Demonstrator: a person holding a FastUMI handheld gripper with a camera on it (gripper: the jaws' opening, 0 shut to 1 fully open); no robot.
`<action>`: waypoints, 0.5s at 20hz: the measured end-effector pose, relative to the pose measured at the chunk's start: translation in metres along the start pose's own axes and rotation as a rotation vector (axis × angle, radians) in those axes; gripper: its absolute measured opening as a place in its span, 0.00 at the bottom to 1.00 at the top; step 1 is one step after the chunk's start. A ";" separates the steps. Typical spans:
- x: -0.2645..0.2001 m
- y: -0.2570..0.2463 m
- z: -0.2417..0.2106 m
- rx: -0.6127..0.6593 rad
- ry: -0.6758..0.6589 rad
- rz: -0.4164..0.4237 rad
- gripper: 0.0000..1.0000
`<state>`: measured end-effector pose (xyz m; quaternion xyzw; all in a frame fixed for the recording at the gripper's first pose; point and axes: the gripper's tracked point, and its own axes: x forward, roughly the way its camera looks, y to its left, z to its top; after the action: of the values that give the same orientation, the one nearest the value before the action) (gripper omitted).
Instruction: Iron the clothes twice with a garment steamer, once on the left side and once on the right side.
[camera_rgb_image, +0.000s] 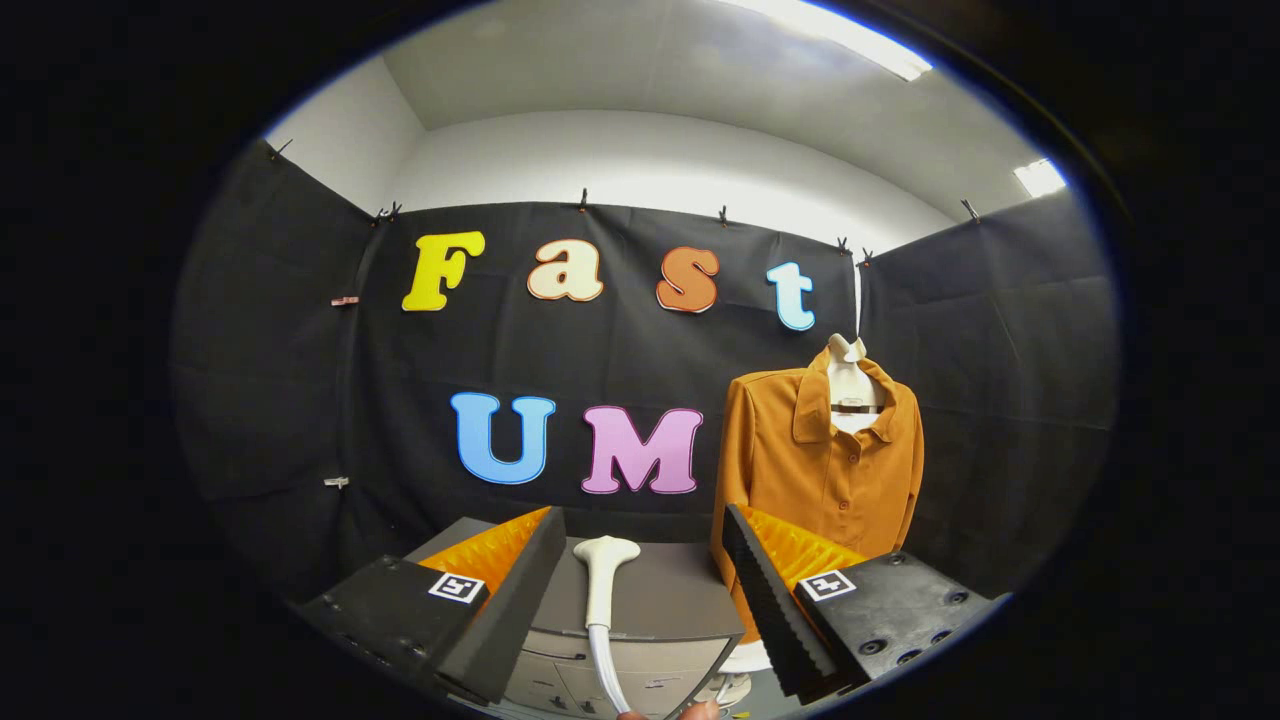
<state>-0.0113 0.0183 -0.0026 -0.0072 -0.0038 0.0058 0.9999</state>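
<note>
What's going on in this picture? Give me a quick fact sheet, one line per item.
Garment: orange-brown collared button shirt, hanging on a pale hanger against the black cloth wall
Steamer: white garment steamer head with white hose, lying on the grey cabinet top
Gripper: gripper open, fingers wide apart, holding nothing
Steamer position: between the fingers, touching neither
Shirt position: beyond the right finger, past the cabinet
Progress: steamer not yet picked up
</note>
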 end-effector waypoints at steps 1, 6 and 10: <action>-0.002 0.001 0.001 0.002 -0.003 0.001 0.98; -0.005 0.004 0.004 0.007 -0.014 0.007 0.98; 0.002 0.011 -0.011 0.016 0.014 0.011 0.98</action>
<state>-0.0095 0.0293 -0.0141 0.0007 0.0034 0.0114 0.9999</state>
